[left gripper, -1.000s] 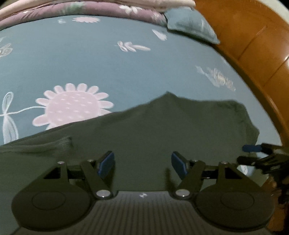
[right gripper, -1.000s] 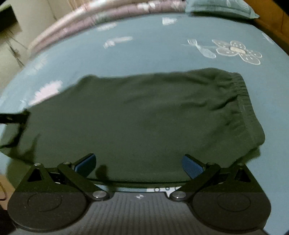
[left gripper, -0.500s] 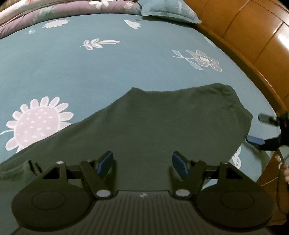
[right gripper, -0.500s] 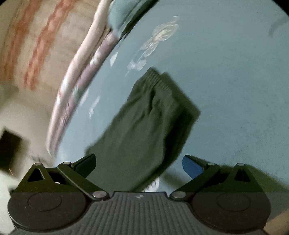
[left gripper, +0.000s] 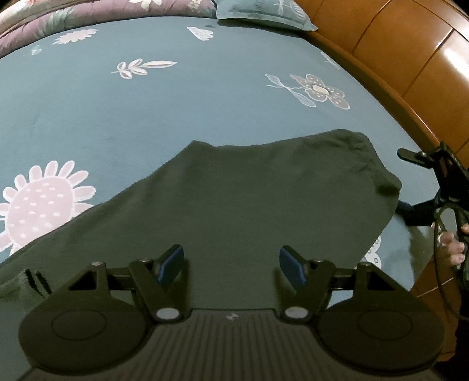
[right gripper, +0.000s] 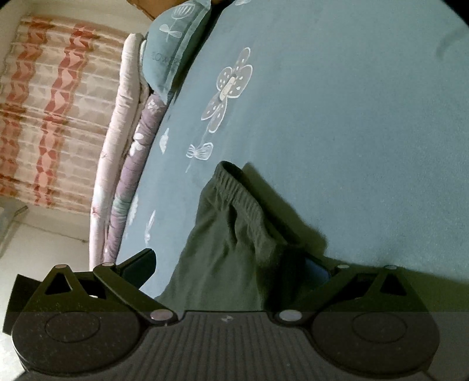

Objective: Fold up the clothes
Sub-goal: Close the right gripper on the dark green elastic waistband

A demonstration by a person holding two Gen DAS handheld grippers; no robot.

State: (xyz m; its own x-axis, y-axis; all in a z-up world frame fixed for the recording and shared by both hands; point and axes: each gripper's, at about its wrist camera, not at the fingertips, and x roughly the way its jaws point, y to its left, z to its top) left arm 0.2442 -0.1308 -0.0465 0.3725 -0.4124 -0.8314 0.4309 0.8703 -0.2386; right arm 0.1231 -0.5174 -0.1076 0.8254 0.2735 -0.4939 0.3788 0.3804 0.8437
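A blue flowered bed (left gripper: 146, 111) carries dark green shorts (left gripper: 249, 211) near its front edge, a pillow (left gripper: 263, 14) at the far corner. The left gripper (left gripper: 231, 263) tilts down over the shorts, jaws wide, empty. The right gripper (right gripper: 231, 266), rolled sideways, has open jaws around the waistband (right gripper: 243, 202).

Bed with teal flower-print sheet (left gripper: 146, 111); matching pillow (left gripper: 263, 14) at its head; purple floral quilt (left gripper: 88, 14) folded along the far edge. Glossy wooden panelling (left gripper: 410, 58) beside it. Red-and-cream patterned curtain (right gripper: 44, 117). Dim light.
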